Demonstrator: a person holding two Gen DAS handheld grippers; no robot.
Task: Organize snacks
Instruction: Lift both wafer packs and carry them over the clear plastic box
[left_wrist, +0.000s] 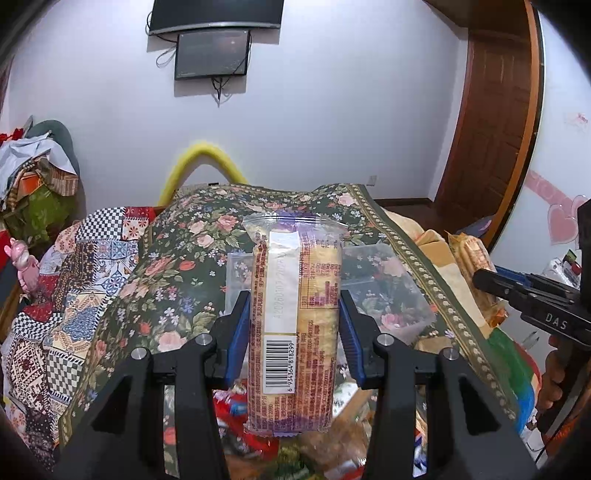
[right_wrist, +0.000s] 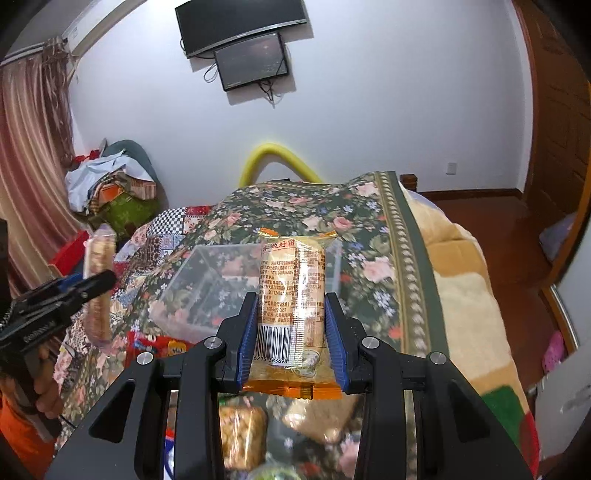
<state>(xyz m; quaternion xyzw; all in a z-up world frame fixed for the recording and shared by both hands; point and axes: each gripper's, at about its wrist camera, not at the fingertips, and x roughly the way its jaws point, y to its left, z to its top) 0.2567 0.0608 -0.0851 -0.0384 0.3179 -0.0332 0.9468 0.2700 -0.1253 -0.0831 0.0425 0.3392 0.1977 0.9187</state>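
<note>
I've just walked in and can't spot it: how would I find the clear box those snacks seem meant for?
Start at the bed with the dark floral bedspread. On that cover, just beyond the two held snack packets, lies the clear plastic box. It is the only see-through, hard-sided thing there, with the flowers showing through its walls; everything near it is soft cloth or printed wrappers.

Left gripper (left_wrist: 294, 321), right gripper (right_wrist: 291, 332): both raised, fingers clamped, each holding load.
</note>
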